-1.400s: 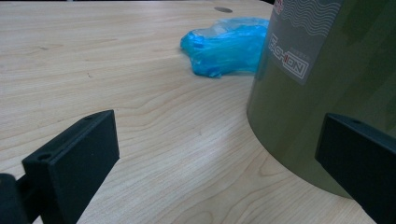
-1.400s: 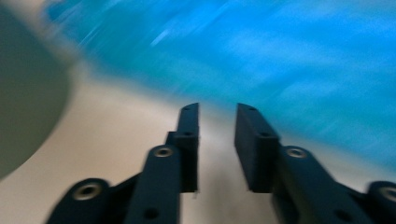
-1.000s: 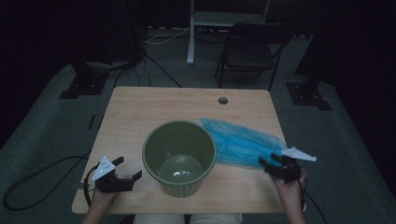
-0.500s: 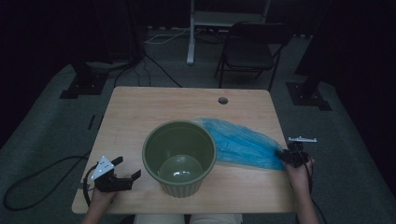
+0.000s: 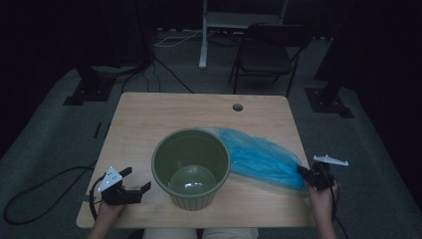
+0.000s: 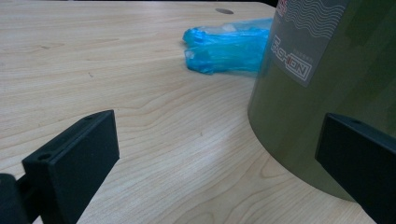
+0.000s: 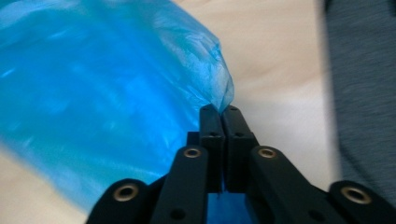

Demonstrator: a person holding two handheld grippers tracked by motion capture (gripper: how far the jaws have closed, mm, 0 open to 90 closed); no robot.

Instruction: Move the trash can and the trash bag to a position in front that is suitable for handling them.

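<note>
Work in hand: lining the green plastic bin [image 5: 191, 167] with the blue plastic bag [image 5: 261, 159], as far as the scene suggests.
Done: the right gripper [image 5: 304, 173] has just been closing and now has its jaws pressed together on the bag's corner; the right gripper view shows the blue film [image 7: 107, 93] gathered to a point right at the jaw tips [image 7: 223, 112].
Left to do: the bag lies flat and unopened on the wooden table [image 5: 149, 119]; judging from this, it has yet to be lifted, opened at the mouth and fitted into the bin, so the work is at an early stage.
Bag, place: on the table top, to the right of the bin and partly behind it, one end touching or tucked against the bin's far rim, the other end at the table's right edge.
Bag, long axis: diagonal, running from the bin's far right rim outward and toward the person; the pinched end points away from the bin toward the near right corner of the table.
Bag seen from the left gripper view: its far end [image 6: 224, 44] peeks out beyond the bin's wall [image 6: 327, 70].
Left gripper [image 5: 135, 185]: jaws spread wide, empty, resting near the bin's left side, apart from its wall.
Bin: upright, nothing inside it, near the table's front edge.
</note>
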